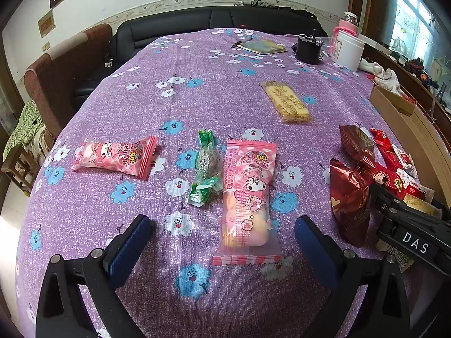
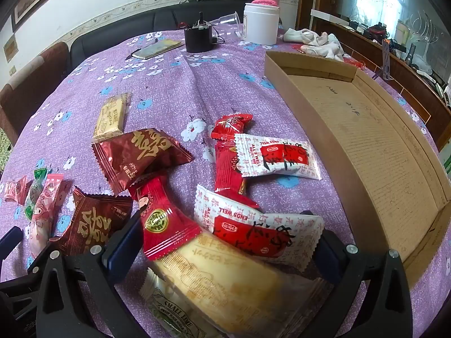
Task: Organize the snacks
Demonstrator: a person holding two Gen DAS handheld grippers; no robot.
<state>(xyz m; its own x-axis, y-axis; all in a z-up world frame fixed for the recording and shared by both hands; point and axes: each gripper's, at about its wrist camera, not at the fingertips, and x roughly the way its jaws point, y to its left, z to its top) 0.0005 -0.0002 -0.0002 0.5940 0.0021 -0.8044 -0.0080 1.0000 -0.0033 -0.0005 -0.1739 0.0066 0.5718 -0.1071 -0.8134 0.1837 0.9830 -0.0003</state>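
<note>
I hold my left gripper (image 1: 224, 242) spread wide over the long pink cartoon-printed snack packet (image 1: 248, 194) on the purple flowered tablecloth (image 1: 141, 107); its long axis runs straight away between the fingers (nothing gripped). My right gripper (image 2: 225, 249), also wide, straddles a pale yellow biscuit pack (image 2: 222, 281), nearer the shallow brown cardboard tray (image 2: 375, 152).

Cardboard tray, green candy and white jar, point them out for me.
cardboard tray (image 2: 375, 146), right wrist view, bare floor of the tray.
green candy (image 1: 206, 166), left wrist view, wrapped middle.
white jar (image 2: 260, 24), right wrist view, side wall.
</note>
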